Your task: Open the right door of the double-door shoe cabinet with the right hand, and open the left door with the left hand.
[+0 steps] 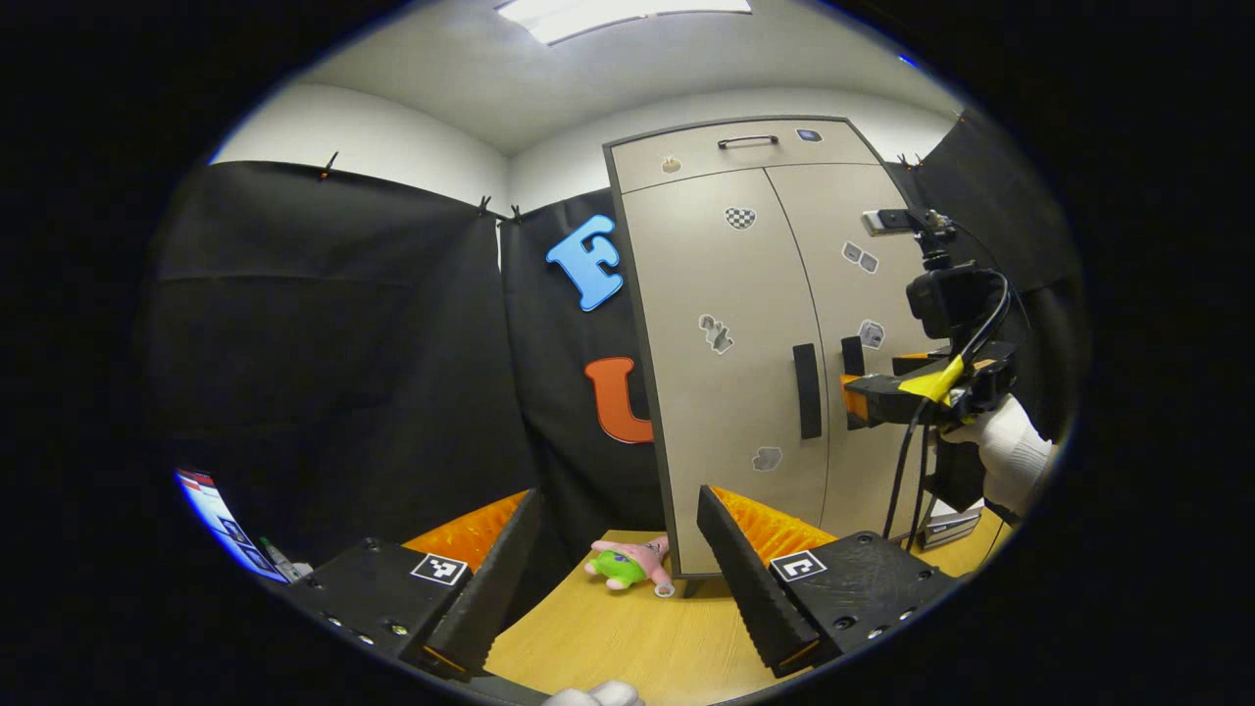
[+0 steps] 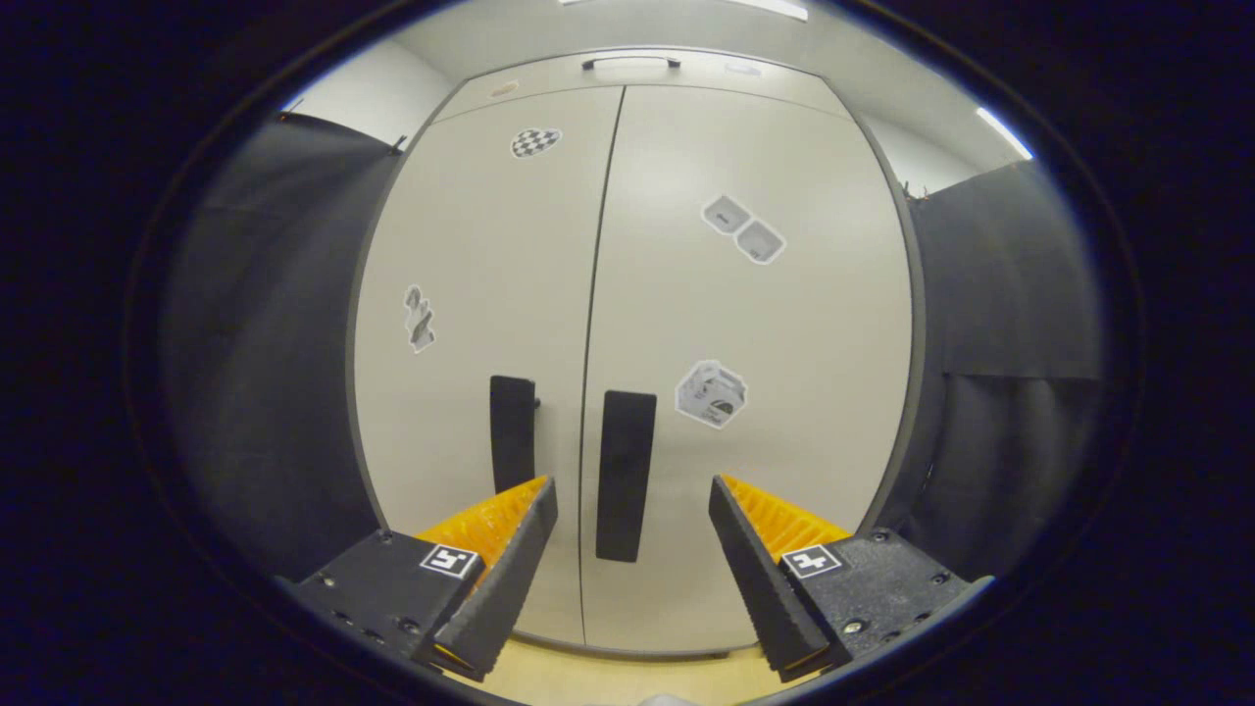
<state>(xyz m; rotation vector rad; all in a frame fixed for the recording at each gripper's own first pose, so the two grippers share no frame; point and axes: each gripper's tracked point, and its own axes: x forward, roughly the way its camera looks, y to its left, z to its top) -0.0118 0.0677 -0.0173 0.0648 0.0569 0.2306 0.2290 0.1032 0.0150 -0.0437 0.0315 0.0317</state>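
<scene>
Right tool [image 2: 632, 569] wide open, empty, straddling right door handle [image 2: 626, 476] for grasp. Left tool [image 1: 618, 579] open, empty, waiting back from left door [image 1: 730, 343].

Shoe cabinet [image 2: 627, 294]: looking light grey all over.
Door handles [image 2: 626, 475]: showing black, lower middle.
Sticker [image 2: 534, 141]: showing black-and-white checks, upper left.
Plush toy [image 1: 630, 566]: lying pink and green.
Table [image 1: 627, 637]: looking light wood brown.
</scene>
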